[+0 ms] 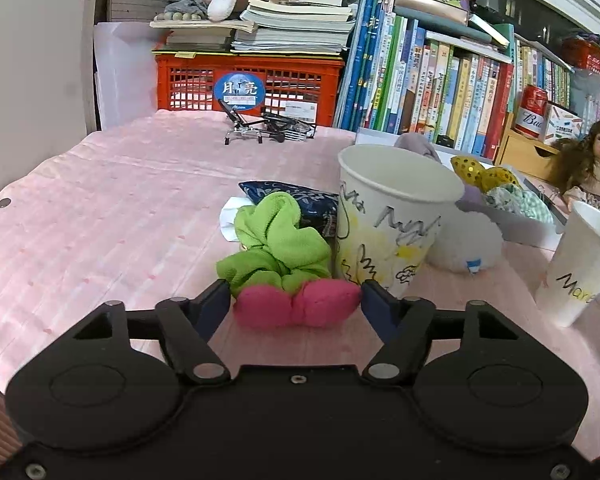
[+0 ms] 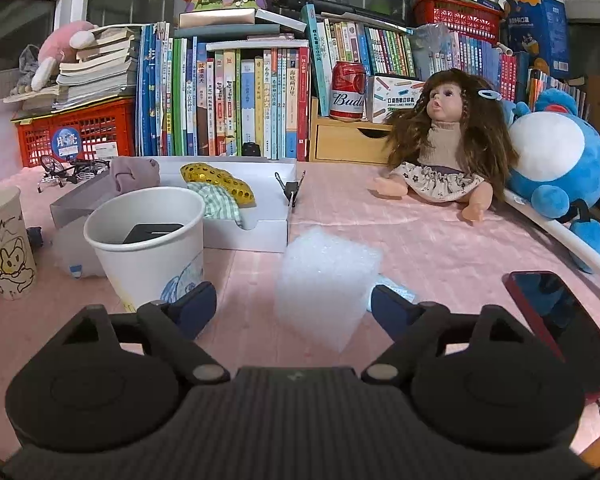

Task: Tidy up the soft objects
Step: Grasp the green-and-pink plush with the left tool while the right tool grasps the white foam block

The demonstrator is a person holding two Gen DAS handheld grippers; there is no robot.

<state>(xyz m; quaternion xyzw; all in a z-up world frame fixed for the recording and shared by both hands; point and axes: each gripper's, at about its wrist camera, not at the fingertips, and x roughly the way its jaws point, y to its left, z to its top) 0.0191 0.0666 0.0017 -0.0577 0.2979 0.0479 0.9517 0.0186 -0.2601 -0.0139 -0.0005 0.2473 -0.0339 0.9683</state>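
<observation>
I see a red plastic crate (image 1: 248, 84) at the back of the pink tablecloth (image 1: 100, 208), with stacked books (image 1: 296, 20) on top. To its right I see a row of upright books (image 2: 228, 104). A red beer can (image 2: 348, 90) stands on a small wooden drawer box (image 2: 348, 140). A long-haired doll (image 2: 444, 140) sits on the cloth, leaning against a blue plush toy (image 2: 556, 160). A red-edged phone (image 2: 560, 320) lies near me at right. A miniature bicycle model (image 1: 264, 128) stands before the crate.
</observation>
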